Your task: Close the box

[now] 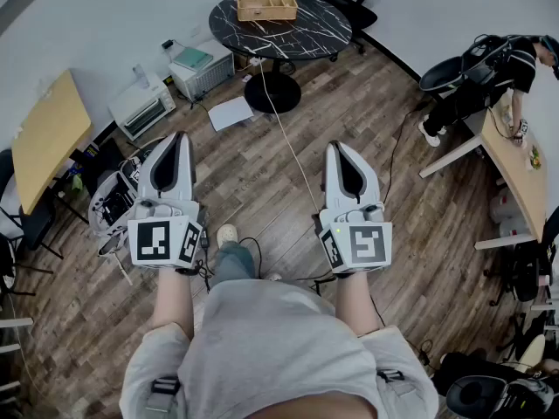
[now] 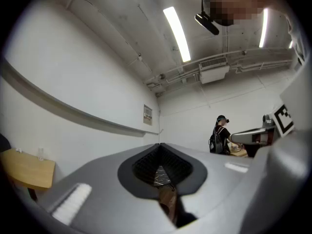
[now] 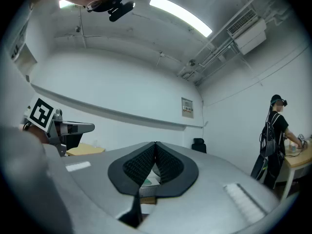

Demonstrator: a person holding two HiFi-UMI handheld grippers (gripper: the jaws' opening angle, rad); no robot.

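Box (image 1: 266, 7) of pale wood sits on the round, dark veined table (image 1: 310, 31), well ahead of both sets of jaws and roughly between the lines they point along; nothing touches it. The left hand-held gripper (image 1: 179, 138) is closed, its ribbed pads meeting at the tip with nothing between them. The right hand-held gripper (image 1: 335, 147) is closed and empty in the same way. Both hang over plank floor (image 1: 262, 173), well short of the table.

From here the box looks like thin, stiff board. It is probably light, rigid enough to take a pinch on a wall or rim, and likely to skate on that smooth tabletop if pushed from one side only. Its top seems open, but a lid or flaps are too small to make out. Where to hold is therefore a guess: one side wall steadied, the lid's free edge taken by the other.

Only the head view shows the box. The gripper views look past the jaws at wall and ceiling lights (image 3: 180, 16) and show the pads pressed together. The left one catches a sliver of veined surface just past its tips, likely the table. Both show a person (image 3: 275, 130) at a desk off to the right.
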